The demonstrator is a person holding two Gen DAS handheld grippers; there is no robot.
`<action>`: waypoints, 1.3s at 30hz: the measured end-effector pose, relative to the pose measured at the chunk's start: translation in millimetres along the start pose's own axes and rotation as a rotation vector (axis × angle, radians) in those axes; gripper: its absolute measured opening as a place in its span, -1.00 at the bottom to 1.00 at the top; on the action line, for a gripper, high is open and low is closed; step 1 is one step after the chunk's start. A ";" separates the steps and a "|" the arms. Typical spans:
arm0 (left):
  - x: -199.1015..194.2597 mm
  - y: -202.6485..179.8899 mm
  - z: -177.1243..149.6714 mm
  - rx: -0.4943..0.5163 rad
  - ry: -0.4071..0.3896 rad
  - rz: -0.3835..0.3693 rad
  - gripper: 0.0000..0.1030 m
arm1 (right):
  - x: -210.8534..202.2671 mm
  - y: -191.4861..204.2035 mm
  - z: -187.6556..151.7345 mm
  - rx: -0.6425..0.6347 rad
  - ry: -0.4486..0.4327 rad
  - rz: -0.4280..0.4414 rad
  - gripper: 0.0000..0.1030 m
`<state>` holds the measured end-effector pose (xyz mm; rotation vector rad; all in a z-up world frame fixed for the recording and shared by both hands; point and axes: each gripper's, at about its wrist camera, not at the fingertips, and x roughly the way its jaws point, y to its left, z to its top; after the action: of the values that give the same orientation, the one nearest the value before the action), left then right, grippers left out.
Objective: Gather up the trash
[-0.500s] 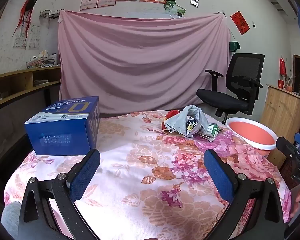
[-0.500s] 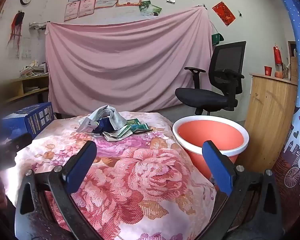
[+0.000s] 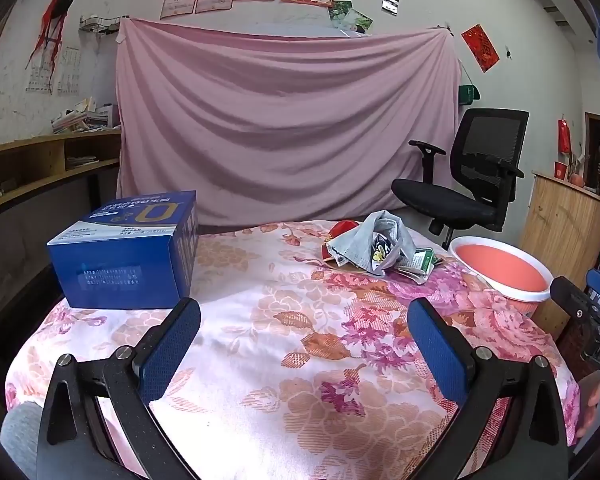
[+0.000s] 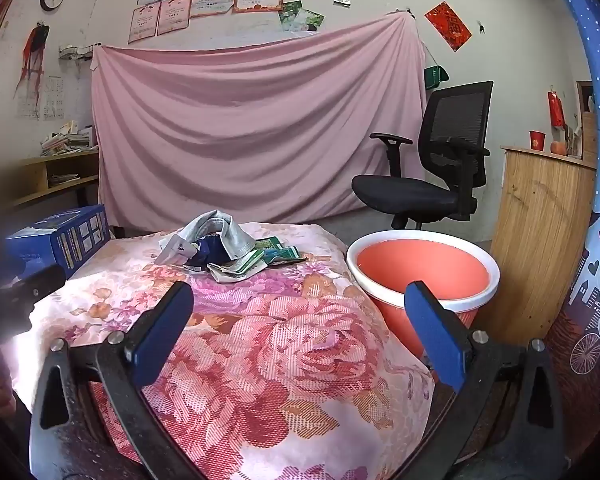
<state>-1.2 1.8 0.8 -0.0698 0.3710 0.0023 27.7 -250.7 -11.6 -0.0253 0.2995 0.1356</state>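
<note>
Plainly held the left fingers (image 3: 168,352) spread wide, nothing between them, low over the near edge of the floral bench (image 3: 300,392). Held the right fingers (image 4: 160,336) just as wide and just as empty.

Found the trash pile (image 3: 380,248), crumpled grey paper over green and white wrappers, right of centre in the left wrist view. Lay on the bench's far side, well apart from both pairs of fingers. Appeared left of centre from the right wrist (image 4: 228,248).

Caught a red scrap (image 3: 342,226) behind the pile from the left wrist only. Showed the blue box (image 3: 120,264) whole at middle left there, but partly lost in shadow at the left edge of the other view (image 4: 60,240).

Took in the orange bucket (image 4: 420,264) large, right of centre beside the bench, from the right wrist. Sat farther off toward the right edge (image 3: 500,268) from the left.
</note>
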 end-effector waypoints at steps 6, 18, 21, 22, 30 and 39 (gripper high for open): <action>-0.5 1.1 -0.4 -0.002 -0.001 0.000 0.97 | 0.5 -0.3 -0.1 0.001 0.001 0.000 1.00; 0.2 0.4 0.1 -0.002 -0.002 0.000 0.97 | 0.6 -0.4 -0.3 0.003 0.002 0.001 1.00; 0.1 0.4 0.0 -0.001 -0.003 -0.001 0.97 | 0.6 -0.6 -0.4 0.004 0.002 0.001 1.00; -0.1 -1.5 0.3 0.001 -0.004 -0.002 0.97 | 0.6 -0.3 -0.4 0.004 0.002 0.001 1.00; -0.1 -2.9 0.7 0.006 -0.004 -0.003 0.97 | 0.1 -0.4 -0.5 0.005 0.002 0.002 1.00; 0.5 -2.3 -0.4 0.007 -0.004 -0.006 0.97 | -0.3 0.2 -0.8 0.006 0.003 0.002 1.00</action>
<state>-0.8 -0.6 0.4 -0.0643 0.3671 -0.0043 27.2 -250.5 -12.2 -0.0190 0.3032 0.1364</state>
